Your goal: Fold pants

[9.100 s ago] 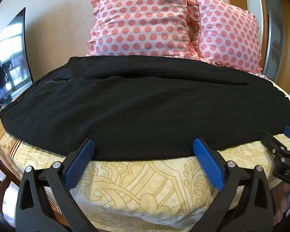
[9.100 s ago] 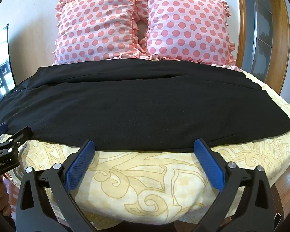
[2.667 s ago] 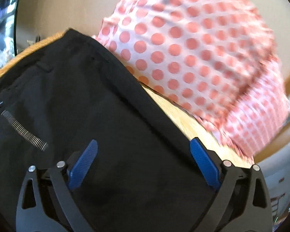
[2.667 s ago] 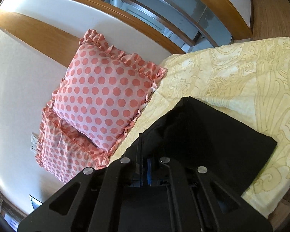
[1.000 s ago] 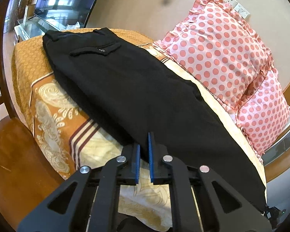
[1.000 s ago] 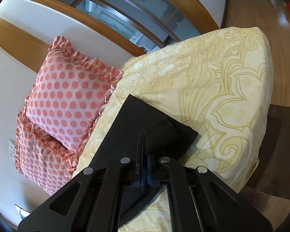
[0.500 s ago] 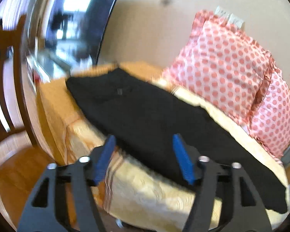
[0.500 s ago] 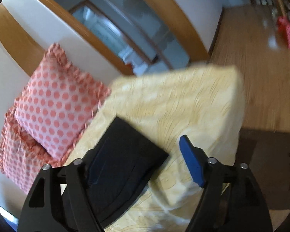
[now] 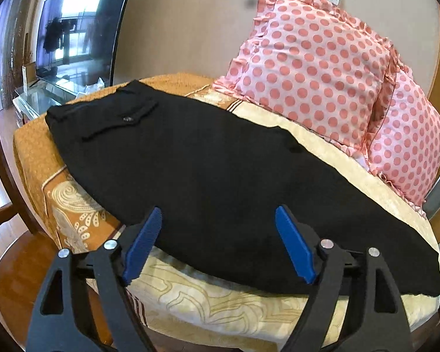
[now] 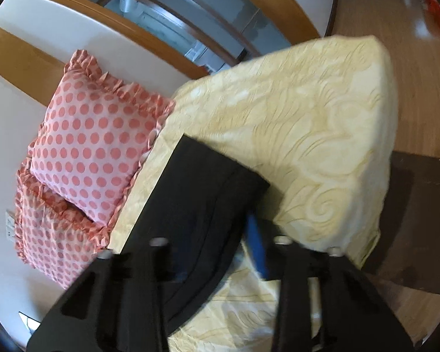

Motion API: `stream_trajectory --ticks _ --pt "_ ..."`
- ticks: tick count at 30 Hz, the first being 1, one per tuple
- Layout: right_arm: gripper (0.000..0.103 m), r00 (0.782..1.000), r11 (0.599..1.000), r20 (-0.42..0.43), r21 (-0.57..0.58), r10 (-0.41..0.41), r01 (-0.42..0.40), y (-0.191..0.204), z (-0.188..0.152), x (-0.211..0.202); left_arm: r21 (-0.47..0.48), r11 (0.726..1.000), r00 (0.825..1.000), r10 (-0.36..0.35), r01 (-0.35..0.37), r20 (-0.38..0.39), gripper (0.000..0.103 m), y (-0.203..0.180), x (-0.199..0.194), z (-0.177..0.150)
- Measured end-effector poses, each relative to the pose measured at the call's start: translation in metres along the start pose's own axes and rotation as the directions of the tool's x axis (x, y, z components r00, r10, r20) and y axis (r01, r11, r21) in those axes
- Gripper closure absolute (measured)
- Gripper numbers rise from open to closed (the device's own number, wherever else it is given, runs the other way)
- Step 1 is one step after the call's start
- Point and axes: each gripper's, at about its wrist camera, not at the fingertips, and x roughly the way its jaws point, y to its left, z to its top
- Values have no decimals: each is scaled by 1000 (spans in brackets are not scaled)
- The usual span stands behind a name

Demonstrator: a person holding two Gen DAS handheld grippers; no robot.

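Black pants [image 9: 208, 170] lie folded lengthwise across a bed, waist and back pocket at the far left, leg ends at the right. My left gripper [image 9: 220, 246] is open and empty, its blue pads just above the pants' near edge. In the right wrist view the leg ends [image 10: 202, 199] lie on the yellow bedspread. My right gripper [image 10: 217, 246] is open around the hem end; the right blue pad [image 10: 256, 246] shows, the left one is hidden behind cloth.
Two pink polka-dot pillows [image 9: 314, 67] lean on the wall behind the pants, also in the right wrist view [image 10: 94, 143]. The yellow patterned bedspread [image 10: 308, 135] drops to a wooden floor [image 10: 419, 67]. A TV [image 9: 73, 32] and a wooden chair [image 9: 3, 199] stand left.
Both grippers have let go of the pants and opened. The left one has pulled back from the near edge. The right one has opened over the leg ends, which now lie flat.
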Motion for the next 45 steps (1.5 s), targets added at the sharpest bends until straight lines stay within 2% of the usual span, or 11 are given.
stream_trajectory --ticks 5,10,14,16,18,21,25,30,35,39,45 --pt "97 996 990 61 -125 69 -61 40 -6 -4 15 999 999 -35 35 -11 14 5 6 -5" --pt "97 940 885 -87 -319 330 -340 155 -51 2 21 999 999 -36 36 -9 12 5 8 -6" --pt "97 803 716 -373 -375 465 -589 250 -135 22 0 999 999 -49 49 -11 11 6 8 -6" --pt "97 706 631 -558 -369 437 -683 290 -204 41 -12 998 998 -54 54 -13 11 7 8 -5" --pt "97 642 595 -689 -374 336 -712 307 -265 62 -20 998 998 -59 58 -16 11 8 8 -4" --pt "97 577 640 -792 -340 201 -689 304 -326 92 -25 997 997 -68 68 -19 11 8 8 -4" --pt "97 572 640 -767 -288 291 -712 319 -317 86 -40 995 995 -97 96 -21 11 14 7 -2" --pt "97 561 517 -779 -369 281 -772 335 -333 58 -53 993 994 -109 108 -22 11 15 7 -1" --pt "97 535 558 -806 -330 252 -761 328 -351 72 -53 993 994 -107 106 -20 11 16 7 -2" --pt "97 540 505 -777 -340 324 -793 338 -351 57 -46 994 995 -99 98 -22 11 15 8 -2" --pt "94 552 430 -823 -455 131 -780 331 -391 57 -168 970 983 -181 178 -5 12 35 -3 6"
